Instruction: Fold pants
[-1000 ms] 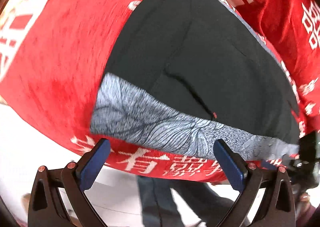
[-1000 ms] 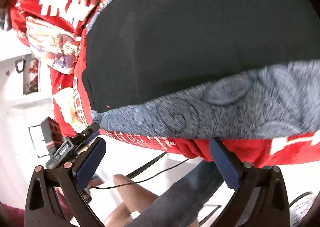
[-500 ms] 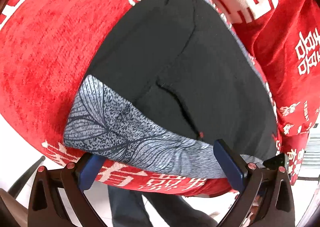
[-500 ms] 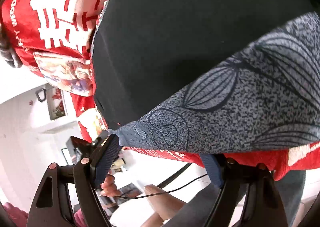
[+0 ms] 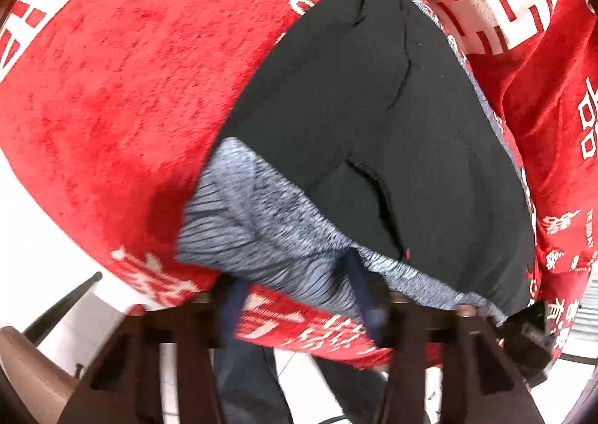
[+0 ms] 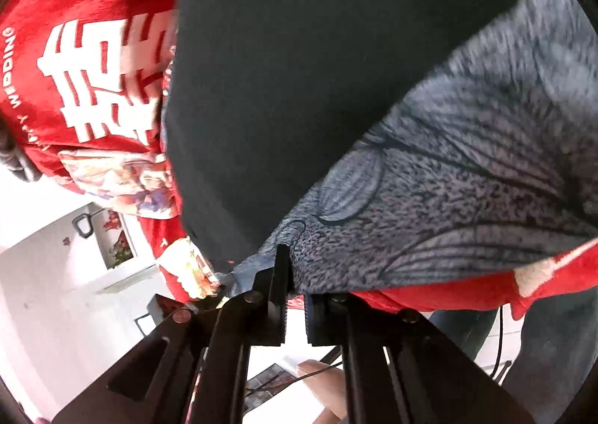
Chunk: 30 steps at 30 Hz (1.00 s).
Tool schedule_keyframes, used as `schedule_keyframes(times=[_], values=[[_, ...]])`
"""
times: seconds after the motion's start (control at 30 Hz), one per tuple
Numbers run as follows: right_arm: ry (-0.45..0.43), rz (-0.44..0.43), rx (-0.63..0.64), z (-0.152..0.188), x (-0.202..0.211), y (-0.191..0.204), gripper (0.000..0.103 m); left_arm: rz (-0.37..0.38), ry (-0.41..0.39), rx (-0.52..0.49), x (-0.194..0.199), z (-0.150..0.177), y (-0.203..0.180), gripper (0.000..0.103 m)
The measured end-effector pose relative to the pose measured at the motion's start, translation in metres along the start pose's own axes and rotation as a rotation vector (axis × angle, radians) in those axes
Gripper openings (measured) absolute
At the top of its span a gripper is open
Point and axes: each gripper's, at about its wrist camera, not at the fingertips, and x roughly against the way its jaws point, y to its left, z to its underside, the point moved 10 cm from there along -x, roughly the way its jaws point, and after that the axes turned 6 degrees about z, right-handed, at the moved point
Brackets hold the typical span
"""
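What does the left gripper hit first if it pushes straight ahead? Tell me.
The left gripper meets the grey leaf-patterned waistband of the pants almost at once; it is already at that edge, over the red tablecloth. Motion blur hides whether it touches.

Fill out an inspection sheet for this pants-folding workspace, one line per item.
Surface: red cloth with white characters covers it.
Job's things: black pants lie flat; grey leaf-print waistband at the near edge.
Clutter: printed picture fabric beyond the pants.
Grippers: left gripper closing on the waistband, blurred; right gripper shut on the waistband's corner.
Cables: thin black cable hanging below.
Surroundings: white wall, framed picture, person's legs.
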Motion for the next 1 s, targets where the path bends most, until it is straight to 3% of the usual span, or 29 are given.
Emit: schedule_keyframes(times=[0.03, 0.23, 0.37, 0.47, 0.67, 0.8, 0.9, 1.0], values=[[-0.001, 0.004, 0.032, -0.001, 0.004, 0.007, 0.007, 0.001, 0.005, 0.006, 0.003, 0.001, 0.001, 0.032], [0.036, 0.030, 0.203, -0.016, 0.025, 0.055, 0.007, -0.004, -0.068, -0.042, 0.036, -0.019, -0.039, 0.032], [0.057, 0.028, 0.296, -0.038, 0.040, 0.095, 0.007, 0.032, -0.165, -0.046, 0.065, -0.055, -0.079, 0.032], [0.050, 0.010, 0.370, -0.066, 0.050, 0.134, 0.007, 0.032, -0.231, -0.111, 0.072, -0.099, -0.117, 0.032], [0.006, 0.049, 0.458, -0.159, 0.043, 0.186, 0.007, -0.062, -0.317, -0.240, 0.043, -0.193, -0.161, 0.032], [0.006, 0.157, 0.502, -0.213, 0.010, 0.185, 0.007, -0.234, -0.367, -0.247, 0.014, -0.237, -0.151, 0.033], [0.018, 0.195, 0.503, -0.230, -0.012, 0.177, 0.011, -0.284, -0.375, -0.196, 0.007, -0.250, -0.139, 0.056], [0.019, 0.232, 0.482, -0.242, -0.030, 0.169, 0.015, -0.288, -0.415, -0.175, 0.024, -0.253, -0.138, 0.074]])
